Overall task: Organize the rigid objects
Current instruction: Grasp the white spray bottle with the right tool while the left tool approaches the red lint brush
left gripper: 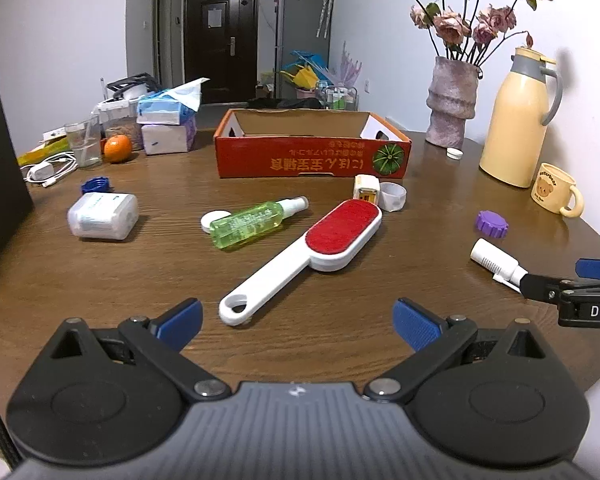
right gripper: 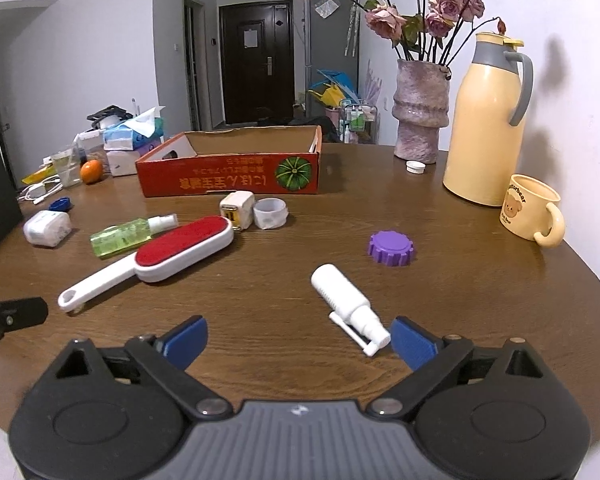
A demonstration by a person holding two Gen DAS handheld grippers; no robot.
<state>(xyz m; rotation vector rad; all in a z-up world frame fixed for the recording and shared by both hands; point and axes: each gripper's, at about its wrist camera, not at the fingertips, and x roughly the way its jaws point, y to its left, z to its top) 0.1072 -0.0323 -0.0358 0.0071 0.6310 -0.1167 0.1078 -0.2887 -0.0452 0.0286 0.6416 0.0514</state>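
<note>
A white lint brush (left gripper: 300, 248) with a red pad lies slantwise on the wooden table. Its handle end sits just ahead of my left gripper (left gripper: 296, 320), which is open and holds nothing. A green spray bottle (left gripper: 252, 222) lies beyond it, beside a white lid (left gripper: 214, 220). In the right wrist view a small white spray bottle (right gripper: 344, 300) lies with its nozzle close to the right finger of my right gripper (right gripper: 299, 340), which is open and not touching it. A purple cap (right gripper: 391, 248) lies further on. An open orange cardboard box (left gripper: 312, 156) stands at the back.
A white charger cube (left gripper: 367, 188) and a white ring (left gripper: 392, 196) sit before the box. A white pack (left gripper: 102, 216) and blue cap (left gripper: 96, 185) lie left. A yellow thermos (right gripper: 488, 128), mug (right gripper: 530, 212) and vase (right gripper: 420, 112) stand right, near the table's rounded edge. Tissues, an orange and a glass are at back left.
</note>
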